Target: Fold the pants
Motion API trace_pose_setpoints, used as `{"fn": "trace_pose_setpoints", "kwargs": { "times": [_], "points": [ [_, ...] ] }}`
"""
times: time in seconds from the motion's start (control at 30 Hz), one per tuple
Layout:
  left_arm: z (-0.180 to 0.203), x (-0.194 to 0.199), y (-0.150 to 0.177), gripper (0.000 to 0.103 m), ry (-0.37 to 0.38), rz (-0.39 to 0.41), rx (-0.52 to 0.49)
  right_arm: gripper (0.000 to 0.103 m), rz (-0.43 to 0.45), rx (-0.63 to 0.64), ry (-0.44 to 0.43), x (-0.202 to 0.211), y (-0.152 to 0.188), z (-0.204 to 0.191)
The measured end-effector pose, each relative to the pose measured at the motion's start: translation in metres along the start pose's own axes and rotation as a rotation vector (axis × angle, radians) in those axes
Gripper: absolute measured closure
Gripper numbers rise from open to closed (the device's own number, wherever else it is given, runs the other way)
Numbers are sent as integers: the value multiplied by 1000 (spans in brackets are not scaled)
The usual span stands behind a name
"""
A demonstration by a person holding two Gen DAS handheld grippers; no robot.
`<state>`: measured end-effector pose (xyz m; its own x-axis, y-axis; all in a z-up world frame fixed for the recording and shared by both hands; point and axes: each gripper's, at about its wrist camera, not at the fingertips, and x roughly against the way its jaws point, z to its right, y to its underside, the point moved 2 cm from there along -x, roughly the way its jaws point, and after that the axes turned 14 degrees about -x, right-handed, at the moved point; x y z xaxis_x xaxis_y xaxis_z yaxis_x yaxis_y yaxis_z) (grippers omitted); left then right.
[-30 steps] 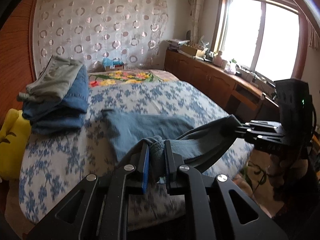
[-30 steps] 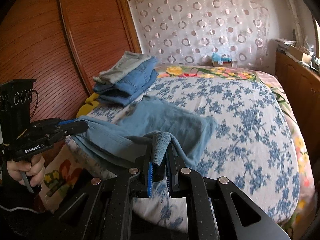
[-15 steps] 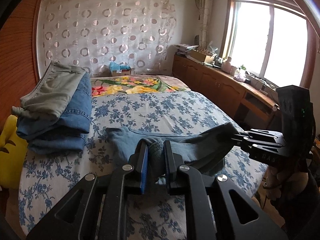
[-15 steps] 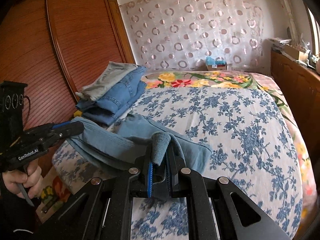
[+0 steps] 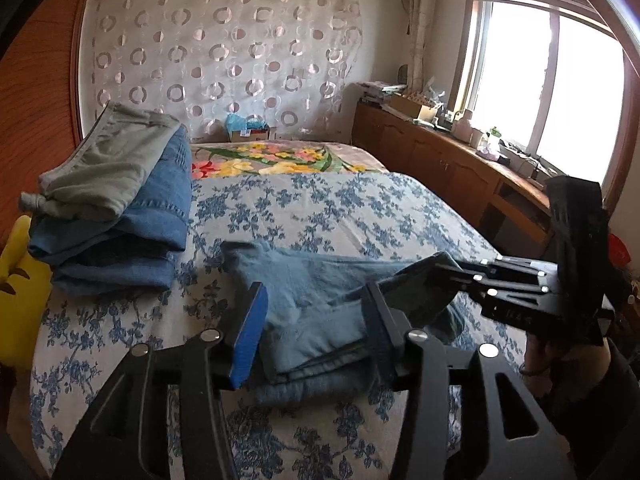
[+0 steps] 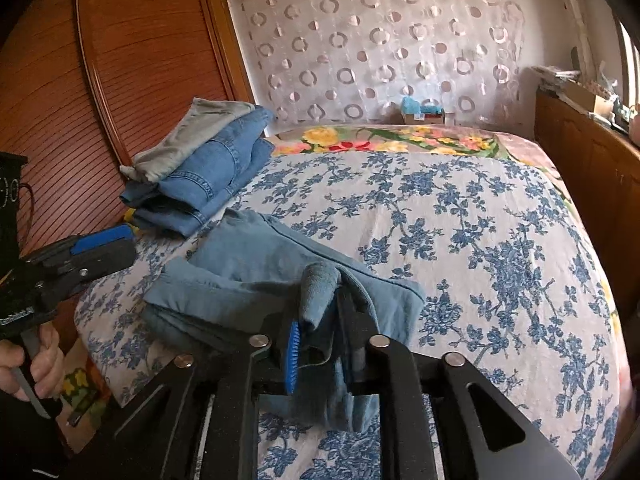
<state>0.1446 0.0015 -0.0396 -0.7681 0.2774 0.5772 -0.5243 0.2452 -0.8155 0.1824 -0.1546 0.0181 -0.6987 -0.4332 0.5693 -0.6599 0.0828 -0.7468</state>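
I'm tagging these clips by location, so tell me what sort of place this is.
A home bedroom, most likely. A bed with a floral cover fills the view, folded clothes are stacked on it, and a wooden wardrobe stands beside it.

Daylight glares from a blown-out window (image 5: 548,80) at two o'clock; fisheye edges curve dark, and nearby objects blur slightly.

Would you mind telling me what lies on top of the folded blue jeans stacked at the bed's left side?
A folded grey-green pair of trousers lies on top of the blue jeans. How many pairs are in the denim stack, and whatever is beneath it, cannot be seen.
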Motion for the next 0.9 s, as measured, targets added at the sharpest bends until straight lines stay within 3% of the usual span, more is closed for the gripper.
{"fn": "trace_pose_setpoints", "kwargs": {
  "times": [0.03,0.13,0.3,0.53,0.87,0.9],
  "points": [
    [0,1,2,41,2,1,3,73,5,1,9,3,0,1],
    [-2,3,13,41,-6,-11,14,68,23,-2,21,13,2,6],
    [-7,0,36,41,-9,-58,26,68,24,7,12,35,18,16],
    [-8,-14,61,41,1,-130,38,68,-77,6,19,28,46,29],
    [-2,-33,60,44,-11,-182,3,68,-120,-20,-2,10,48,35],
    [-2,-35,60,46,-10,-183,2,77,-123,-18,-6,10,47,34]
  ]
}}
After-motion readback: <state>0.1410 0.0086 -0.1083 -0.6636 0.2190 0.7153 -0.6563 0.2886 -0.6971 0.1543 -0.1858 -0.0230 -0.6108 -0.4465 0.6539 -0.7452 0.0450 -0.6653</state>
